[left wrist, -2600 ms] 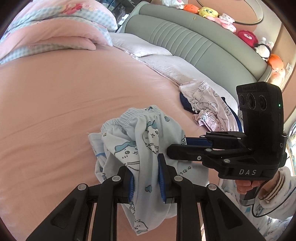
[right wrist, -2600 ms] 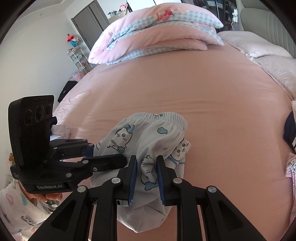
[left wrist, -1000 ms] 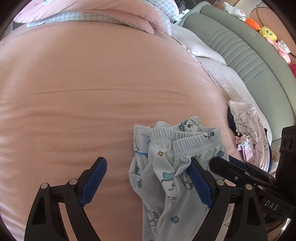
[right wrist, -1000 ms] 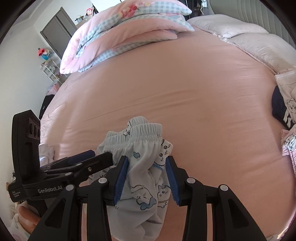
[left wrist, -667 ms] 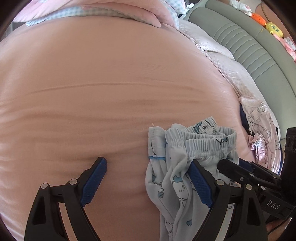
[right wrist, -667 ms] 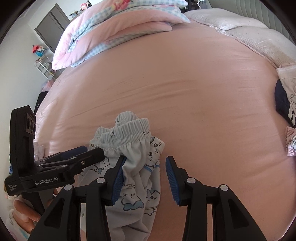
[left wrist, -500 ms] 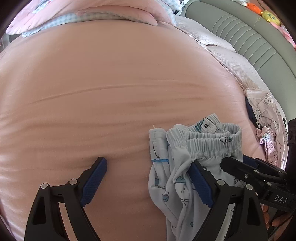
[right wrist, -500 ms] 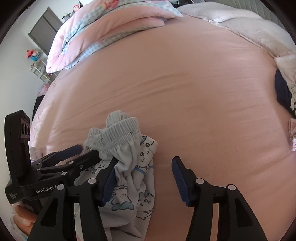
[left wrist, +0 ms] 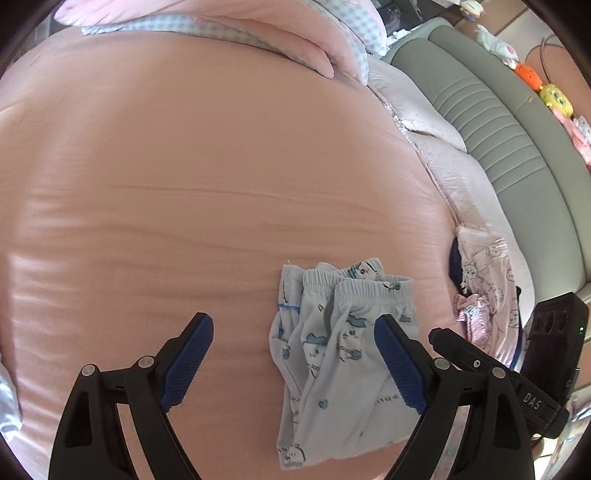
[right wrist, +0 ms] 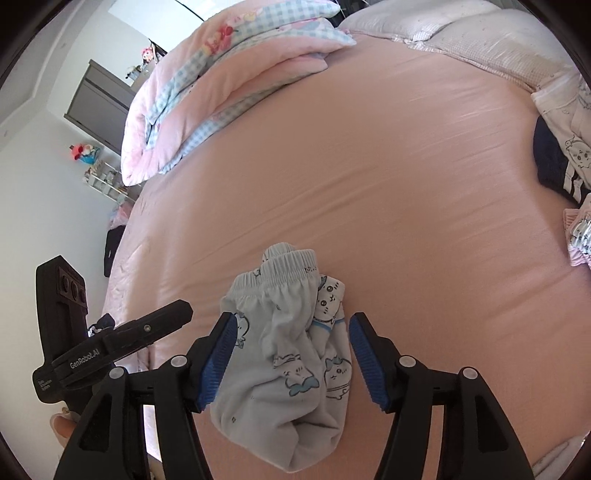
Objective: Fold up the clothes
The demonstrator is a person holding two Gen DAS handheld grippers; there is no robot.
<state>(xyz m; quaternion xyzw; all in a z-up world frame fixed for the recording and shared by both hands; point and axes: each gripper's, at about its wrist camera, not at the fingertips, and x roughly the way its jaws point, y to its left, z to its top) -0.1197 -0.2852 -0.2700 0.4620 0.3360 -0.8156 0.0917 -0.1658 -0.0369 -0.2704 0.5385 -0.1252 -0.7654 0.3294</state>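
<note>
Shorts [right wrist: 291,354] lay bunched on the sheet [right wrist: 388,192], wide bare room beyond. Both grippers, left [left wrist: 293,363] and right [right wrist: 288,356], gaped empty; labels read "GenRobot.AI", "DAS", smaller print probably illegible.

Both of my wrist views are bright with soft daylight. Glare sheens the pink sheet [right wrist: 461,110] at upper right; shadows are faint. Fisheye distortion bows the bed and blackens the corners. The left view is slightly soft; my right view is sharper.

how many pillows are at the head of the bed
2 pillows, side by side against the grey headboard: one beside the folded pink quilt, the other nearer the pink pyjamas. The quilt may hide more.
</note>
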